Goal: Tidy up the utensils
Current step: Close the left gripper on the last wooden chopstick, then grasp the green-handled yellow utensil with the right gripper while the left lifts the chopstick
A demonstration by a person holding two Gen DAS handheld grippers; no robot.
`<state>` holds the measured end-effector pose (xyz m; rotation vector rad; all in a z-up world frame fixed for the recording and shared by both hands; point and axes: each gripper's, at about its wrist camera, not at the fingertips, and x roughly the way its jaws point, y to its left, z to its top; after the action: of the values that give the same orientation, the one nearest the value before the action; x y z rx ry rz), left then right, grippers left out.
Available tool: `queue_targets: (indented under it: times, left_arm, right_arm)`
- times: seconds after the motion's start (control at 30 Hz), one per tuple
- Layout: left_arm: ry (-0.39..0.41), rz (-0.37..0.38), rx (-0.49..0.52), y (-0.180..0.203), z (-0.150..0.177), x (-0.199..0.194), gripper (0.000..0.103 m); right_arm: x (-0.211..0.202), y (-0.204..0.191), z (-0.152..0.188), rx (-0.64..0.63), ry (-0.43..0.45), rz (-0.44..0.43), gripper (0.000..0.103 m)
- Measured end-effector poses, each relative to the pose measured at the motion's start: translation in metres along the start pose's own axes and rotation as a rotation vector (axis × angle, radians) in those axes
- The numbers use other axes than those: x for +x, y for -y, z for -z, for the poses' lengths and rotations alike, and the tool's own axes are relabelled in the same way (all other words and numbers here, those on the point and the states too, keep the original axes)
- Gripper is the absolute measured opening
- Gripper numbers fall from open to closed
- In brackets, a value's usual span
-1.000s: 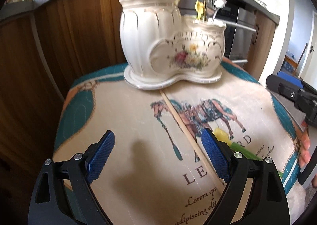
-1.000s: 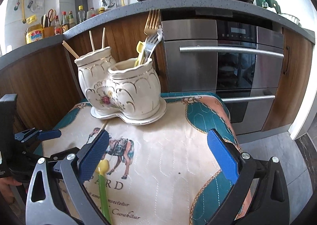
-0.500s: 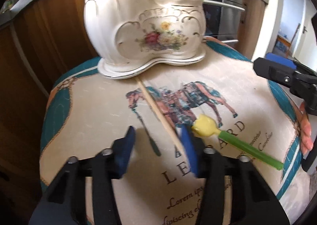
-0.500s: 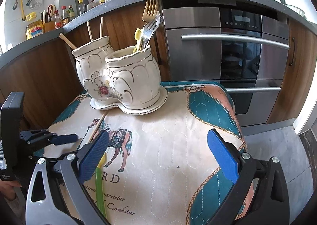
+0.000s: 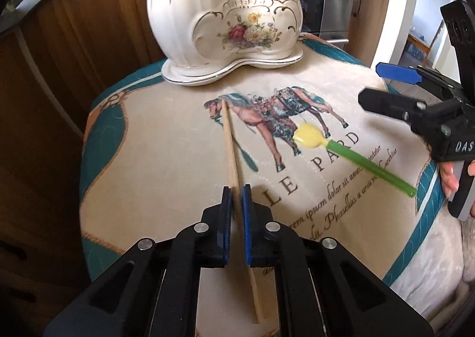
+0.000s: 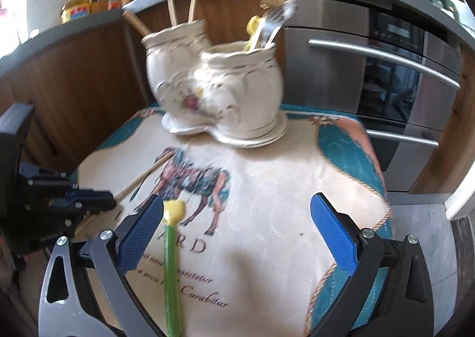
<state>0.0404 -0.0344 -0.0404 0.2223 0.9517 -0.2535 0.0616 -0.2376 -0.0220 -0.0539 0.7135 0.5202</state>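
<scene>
A wooden chopstick (image 5: 230,144) lies on the horse-print cloth (image 5: 166,159), its tip toward the holder. My left gripper (image 5: 237,197) is closing tight on it, blue pads pressed on both sides of its middle. A green-handled spoon with a yellow head (image 5: 308,136) lies to the right. In the right wrist view this spoon (image 6: 172,262) runs between the open fingers of my right gripper (image 6: 237,233), close beside the left pad (image 6: 139,233), untouched. The white ceramic two-pot holder (image 6: 216,84) stands at the cloth's far edge with chopsticks in one pot and forks in the other.
The holder (image 5: 225,10) sits on its own ceramic base. Behind it are wooden cabinet fronts (image 5: 74,25) and a steel oven (image 6: 400,70) under a grey counter. The cloth's edges drop off left and right. A person's fingers (image 5: 448,179) hold the right gripper's handle.
The left jaws went from wide open to closed on the chopstick. The left gripper shifted so the chopstick sits between its pads. The right gripper tilted down over the green spoon.
</scene>
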Motion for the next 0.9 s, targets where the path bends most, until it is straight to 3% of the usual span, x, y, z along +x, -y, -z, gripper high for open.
queue_targets:
  times: [0.07,0.13,0.2,0.33,0.47,0.63,0.77,0.9]
  left_arm:
    - [-0.005,-0.015,-0.007,-0.002,-0.002,0.002,0.020]
    - [-0.008,-0.032,-0.010,-0.004,-0.004,0.002,0.033]
    - [-0.019,-0.034,-0.004,-0.005,-0.006,0.004,0.034]
    - [-0.053,-0.004,0.004,-0.009,-0.012,0.007,0.031]
    - [-0.070,0.015,0.025,-0.008,-0.016,0.009,0.025]
    - [-0.085,0.039,0.037,-0.008,-0.018,0.009,0.022]
    - [-0.085,0.050,0.037,-0.009,-0.018,0.010,0.022]
    - [-0.072,0.065,0.020,-0.013,-0.019,0.011,0.018]
  right_arm:
    - [0.002,-0.007,0.002,-0.033,-0.025,-0.014,0.097]
    - [0.001,-0.014,0.003,-0.058,-0.042,-0.033,0.090]
    - [-0.002,-0.022,0.004,-0.083,-0.062,-0.038,0.083]
    - [0.002,-0.042,0.008,-0.165,-0.145,-0.068,0.058]
    - [0.012,-0.056,0.011,-0.227,-0.224,-0.083,0.052]
    - [0.026,-0.056,0.011,-0.234,-0.303,-0.062,0.030]
    - [0.028,-0.054,0.008,-0.211,-0.329,-0.078,0.025]
    - [0.028,-0.055,0.007,-0.192,-0.330,-0.096,0.010]
